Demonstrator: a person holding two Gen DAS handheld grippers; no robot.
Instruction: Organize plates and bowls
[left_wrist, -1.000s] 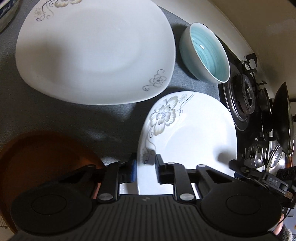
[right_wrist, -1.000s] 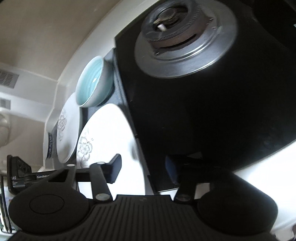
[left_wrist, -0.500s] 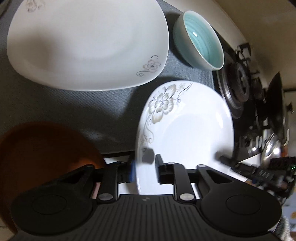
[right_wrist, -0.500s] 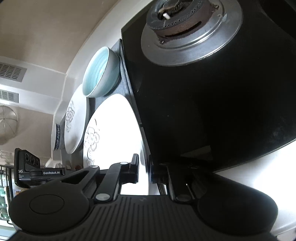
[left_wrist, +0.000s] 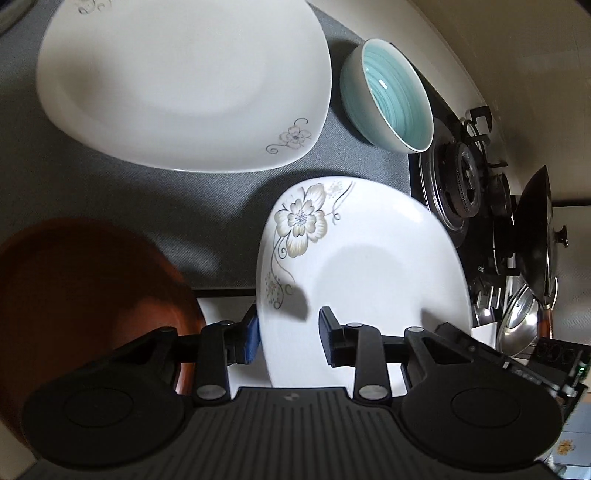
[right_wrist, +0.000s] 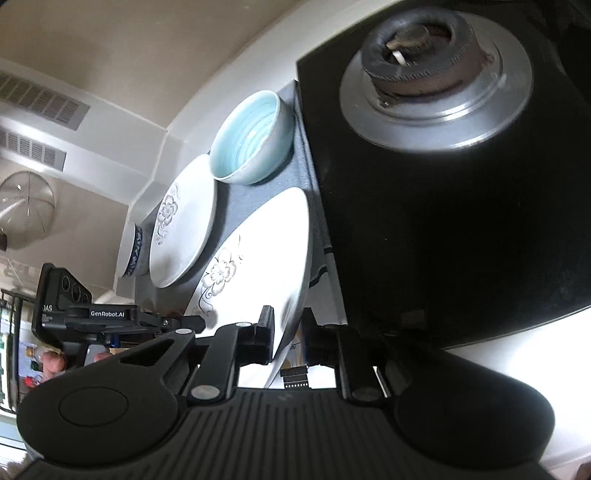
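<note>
A small white plate with a flower print (left_wrist: 362, 266) is lifted and tilted above the grey mat (left_wrist: 110, 199). My left gripper (left_wrist: 288, 332) straddles its near rim; the jaws stand apart, the right pad off the plate. My right gripper (right_wrist: 290, 336) is shut on the same plate's (right_wrist: 266, 251) opposite edge. A large white flowered plate (left_wrist: 184, 85) lies on the mat at the back, also in the right wrist view (right_wrist: 181, 225). A pale blue bowl (left_wrist: 391, 96) stands beside it, also in the right wrist view (right_wrist: 251, 136).
A brown plate (left_wrist: 81, 302) lies at the near left. A gas hob with a burner (right_wrist: 436, 74) is to the right, with a dark wok (left_wrist: 535, 236) and steel lids (left_wrist: 517, 325) beyond. A blue-patterned bowl (right_wrist: 131, 251) sits at the mat's far end.
My right gripper has closed on the small plate's edge. My left gripper's jaws have opened wider around its rim. The plate has lifted and tilted.
</note>
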